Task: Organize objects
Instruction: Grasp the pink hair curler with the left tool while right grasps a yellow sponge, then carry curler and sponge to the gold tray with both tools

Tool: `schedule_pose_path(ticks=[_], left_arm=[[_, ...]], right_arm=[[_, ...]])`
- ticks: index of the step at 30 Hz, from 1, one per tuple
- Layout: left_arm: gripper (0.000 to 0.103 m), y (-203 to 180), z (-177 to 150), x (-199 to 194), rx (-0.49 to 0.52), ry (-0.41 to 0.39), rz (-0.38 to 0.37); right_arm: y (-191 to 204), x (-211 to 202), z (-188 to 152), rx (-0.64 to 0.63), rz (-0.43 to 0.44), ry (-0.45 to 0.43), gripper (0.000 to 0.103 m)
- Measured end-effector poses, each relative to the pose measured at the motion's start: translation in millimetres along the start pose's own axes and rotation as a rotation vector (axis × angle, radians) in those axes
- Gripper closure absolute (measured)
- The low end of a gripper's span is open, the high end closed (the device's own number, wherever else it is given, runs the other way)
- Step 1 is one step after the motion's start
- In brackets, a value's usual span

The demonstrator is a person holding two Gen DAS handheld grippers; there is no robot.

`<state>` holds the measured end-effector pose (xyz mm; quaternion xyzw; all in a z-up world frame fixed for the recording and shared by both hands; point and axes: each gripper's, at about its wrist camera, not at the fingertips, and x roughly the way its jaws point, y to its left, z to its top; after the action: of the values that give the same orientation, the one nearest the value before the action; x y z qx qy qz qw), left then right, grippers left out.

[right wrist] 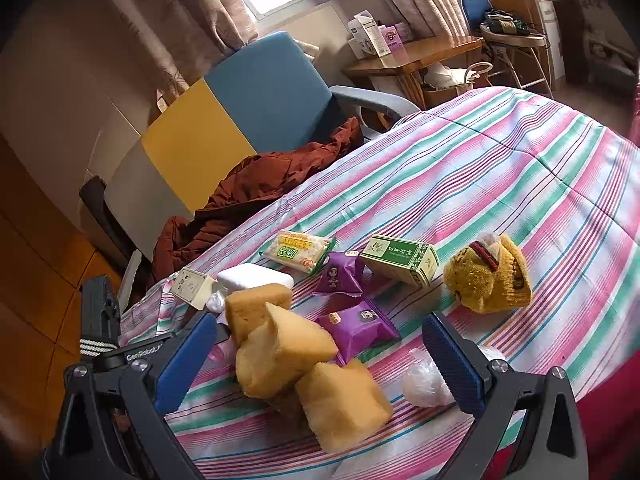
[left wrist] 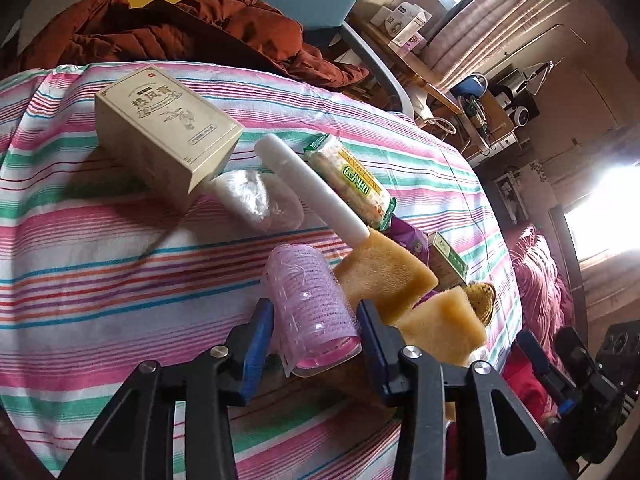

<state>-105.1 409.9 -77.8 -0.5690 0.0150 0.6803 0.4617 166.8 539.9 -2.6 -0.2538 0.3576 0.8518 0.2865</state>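
Observation:
My left gripper [left wrist: 313,309] is shut on a pink hair roller [left wrist: 308,280], its blue pads pressing both sides just above the striped bedsheet [left wrist: 100,260]. Right behind the roller lie tan sponge blocks [left wrist: 384,276], a white tube [left wrist: 308,184], a cracker packet [left wrist: 352,180] and a beige box [left wrist: 168,128]. My right gripper [right wrist: 320,322] stands wide open with nothing gripped. Ahead of it sits the pile of sponge blocks [right wrist: 276,352], with two purple packets [right wrist: 360,328] beyond them.
A green box [right wrist: 400,264], a yellow knitted piece [right wrist: 492,276] and a crumpled plastic bag [right wrist: 424,384] lie on the sheet. A blue and yellow chair [right wrist: 256,92] holding a rust-brown jacket [right wrist: 256,188] stands beside the bed. A wooden table [right wrist: 420,56] is farther back.

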Motion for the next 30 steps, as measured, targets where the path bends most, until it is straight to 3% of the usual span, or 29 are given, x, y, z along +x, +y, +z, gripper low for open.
schedule_pose_path(ticks=[5,8,10,12,16,21,25,28,30], left_arm=[[0.060,4.4,-34.0,-33.6,0.029,-0.034,-0.006],[0.060,-1.5,-61.6,-44.4,0.094,-0.034,0.056],[0.060,-6.8,-81.2,-47.1,0.138,-0.026,0.093],[0.061,-11.3,-97.1,-51.5,0.188,-0.038,0.129],[0.061,-17.7,-120.0,-60.3,0.254,-0.057,0.162],[0.061,-17.3,-128.5,-62.2,0.283,-0.081,0.181],[0.065,-6.9,-134.2,-52.5,0.250,-0.043,0.183],[0.065,-3.9,-136.7,-52.0,0.232,-0.044,0.161],[0.065,-5.2,-137.3,-52.0,0.236,-0.045,0.164]], right_arm=[[6.1,-0.7,-1.7,-0.040,-0.003,-0.007,0.000],[9.9,2.3,-3.1,-0.048,0.035,0.011,0.000],[16.1,3.2,-5.2,-0.053,0.121,0.031,0.000],[29.3,6.4,-9.9,-0.081,0.268,0.082,0.000],[67.0,19.0,-30.7,-0.220,0.404,0.205,0.000],[91.7,51.7,-64.5,-0.391,0.294,0.384,0.005],[89.3,67.9,-81.0,-0.473,0.210,0.484,0.005],[82.8,80.2,-83.4,-0.451,0.163,0.537,0.014],[76.3,81.7,-80.5,-0.406,0.192,0.553,0.015]])
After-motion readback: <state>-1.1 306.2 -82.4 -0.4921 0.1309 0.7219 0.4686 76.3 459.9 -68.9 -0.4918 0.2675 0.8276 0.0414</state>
